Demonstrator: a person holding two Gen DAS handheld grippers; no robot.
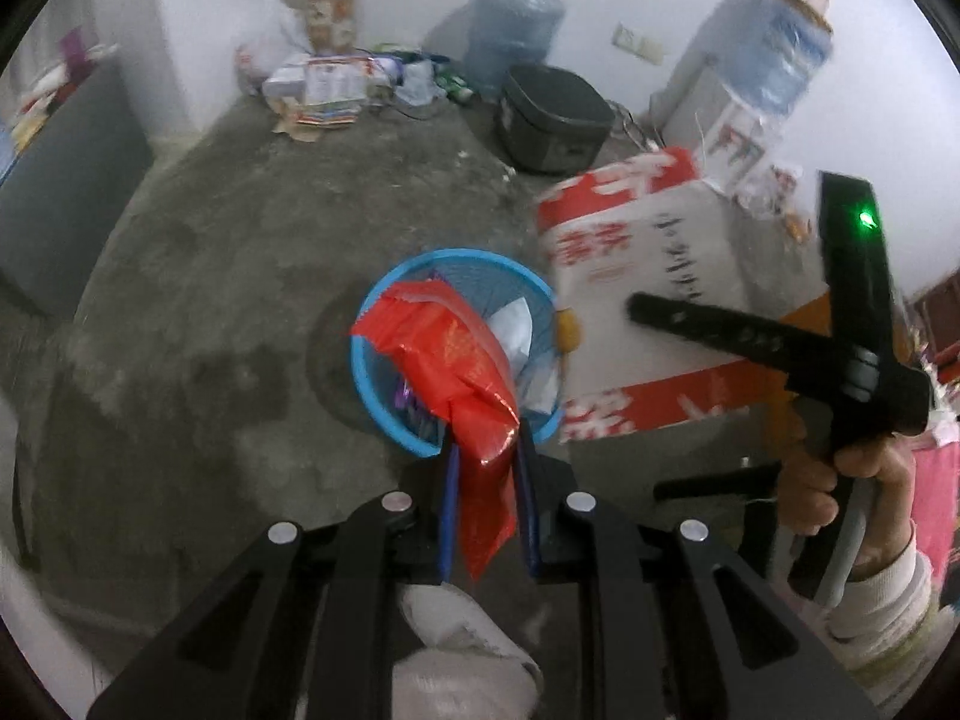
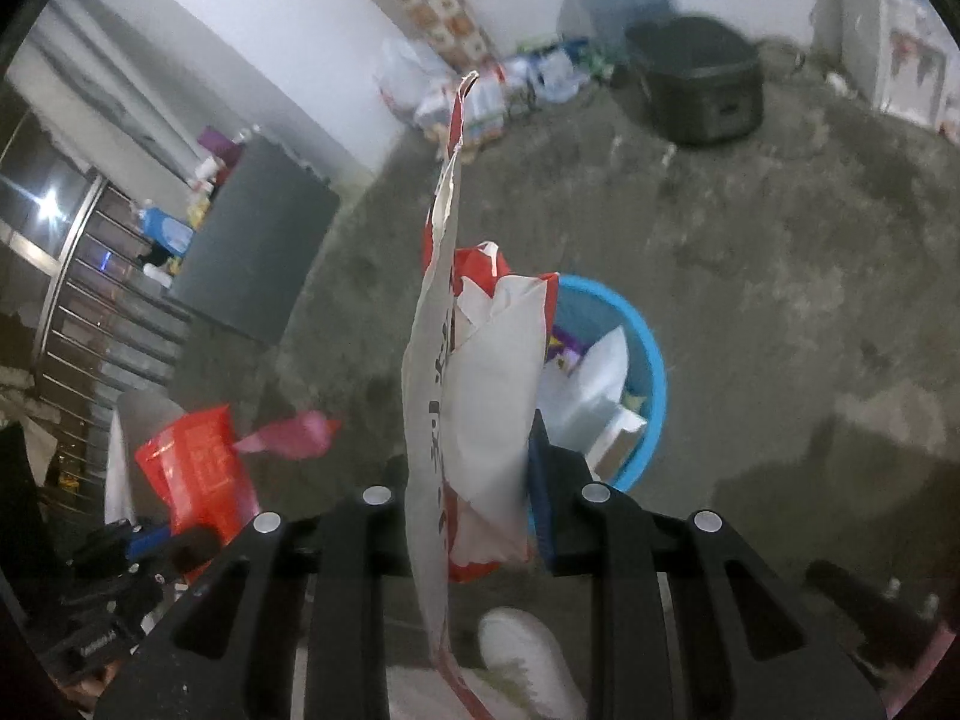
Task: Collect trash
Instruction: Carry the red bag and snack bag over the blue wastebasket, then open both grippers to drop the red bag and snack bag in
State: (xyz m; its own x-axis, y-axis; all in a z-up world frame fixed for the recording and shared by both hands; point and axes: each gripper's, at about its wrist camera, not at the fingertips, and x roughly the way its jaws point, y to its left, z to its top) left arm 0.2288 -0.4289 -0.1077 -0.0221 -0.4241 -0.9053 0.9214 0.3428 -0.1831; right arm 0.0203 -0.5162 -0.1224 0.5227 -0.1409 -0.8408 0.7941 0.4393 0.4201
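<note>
My left tool pinches a red wrapper just above the blue basket ahead. My right tool clamps a white-and-red bag, the basket just beyond it.

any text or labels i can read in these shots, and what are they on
None can be read for certain.
White and red bag in the right tongs: large black and white characters, blurred.
Red wrapper in the left tongs: faint print, too blurred.
Packages by the far wall: print too small.
</note>
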